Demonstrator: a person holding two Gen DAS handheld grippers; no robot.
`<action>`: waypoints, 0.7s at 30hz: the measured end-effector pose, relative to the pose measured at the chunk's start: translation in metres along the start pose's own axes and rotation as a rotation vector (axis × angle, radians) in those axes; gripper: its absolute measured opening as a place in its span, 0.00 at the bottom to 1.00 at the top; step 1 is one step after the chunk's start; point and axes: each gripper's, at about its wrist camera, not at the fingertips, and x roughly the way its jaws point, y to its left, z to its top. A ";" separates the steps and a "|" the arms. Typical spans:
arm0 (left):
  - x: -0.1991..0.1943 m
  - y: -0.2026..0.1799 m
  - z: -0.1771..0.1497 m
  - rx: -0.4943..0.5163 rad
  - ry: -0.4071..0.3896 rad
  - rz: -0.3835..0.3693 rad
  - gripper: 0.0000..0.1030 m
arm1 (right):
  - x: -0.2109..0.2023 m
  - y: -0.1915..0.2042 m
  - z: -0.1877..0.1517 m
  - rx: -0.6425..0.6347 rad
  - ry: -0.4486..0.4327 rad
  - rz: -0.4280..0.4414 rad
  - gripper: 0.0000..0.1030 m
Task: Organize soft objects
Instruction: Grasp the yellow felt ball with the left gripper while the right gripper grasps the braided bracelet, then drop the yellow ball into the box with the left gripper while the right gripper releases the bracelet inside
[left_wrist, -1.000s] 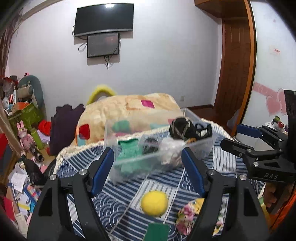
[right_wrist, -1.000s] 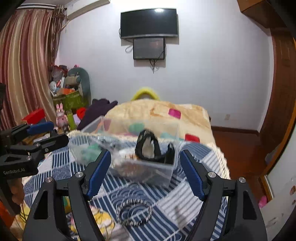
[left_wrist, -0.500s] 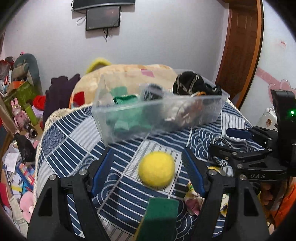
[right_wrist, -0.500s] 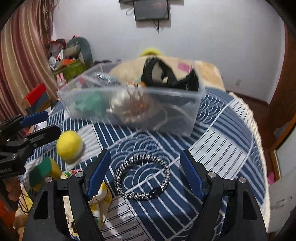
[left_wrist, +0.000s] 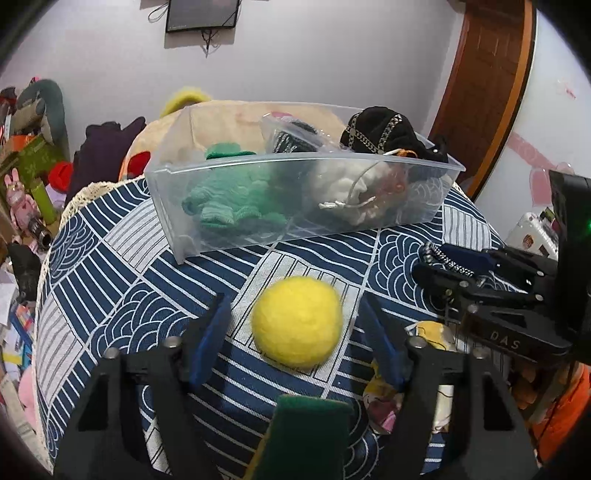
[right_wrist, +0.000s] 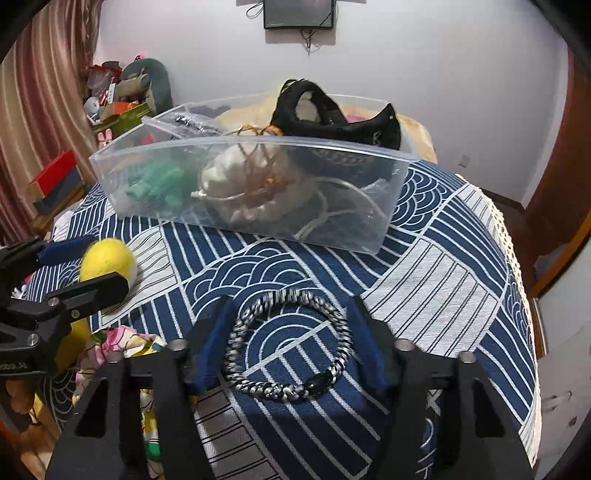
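The left tool (left_wrist: 295, 314) stands open, its blue-padded fingers (left_wrist: 210, 336) on either side of a yellow felt ball (left_wrist: 296, 322) without touching it. The ball rests on the blue-and-white patterned cloth (left_wrist: 110, 295) that covers the bench. Just in front of the ball, at the lower edge of the left wrist view, the top of a green sponge (left_wrist: 310, 424) shows between the tool's arms. A crumpled floral cloth (left_wrist: 384, 402) lies beside the ball on the right, partly behind the tool's right finger.

The right tool (right_wrist: 290, 332) is open as well and straddles a braided black-and-silver bracelet (right_wrist: 288, 343), which lies flat on the cloth with a finger on each side; whether the pads touch it cannot be told. In the right wrist view the left tool (right_wrist: 74, 269) shows at the left edge with the yellow ball (right_wrist: 107, 262) between its fingers.

Farther back on the bench stands a clear plastic bin (left_wrist: 295, 206). It holds a green knitted piece (left_wrist: 229, 203) toward the left, a white bundle with cord (left_wrist: 347, 192) in the middle, and a black item with chain trim (left_wrist: 380, 133) rising above the rim at the right. Behind the bench lie a patchwork quilt (left_wrist: 221, 122) and a pile of toys (left_wrist: 29, 147), and a dark screen (right_wrist: 299, 13) hangs on the white wall.
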 end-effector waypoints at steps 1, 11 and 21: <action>0.001 0.000 0.000 -0.001 0.006 -0.004 0.57 | -0.001 -0.001 0.000 0.001 -0.003 0.006 0.34; -0.006 -0.011 -0.002 0.055 -0.047 0.023 0.44 | -0.011 -0.011 -0.003 0.034 -0.037 0.042 0.15; -0.031 -0.009 0.009 0.053 -0.123 0.047 0.44 | -0.038 -0.013 0.002 0.028 -0.120 0.043 0.15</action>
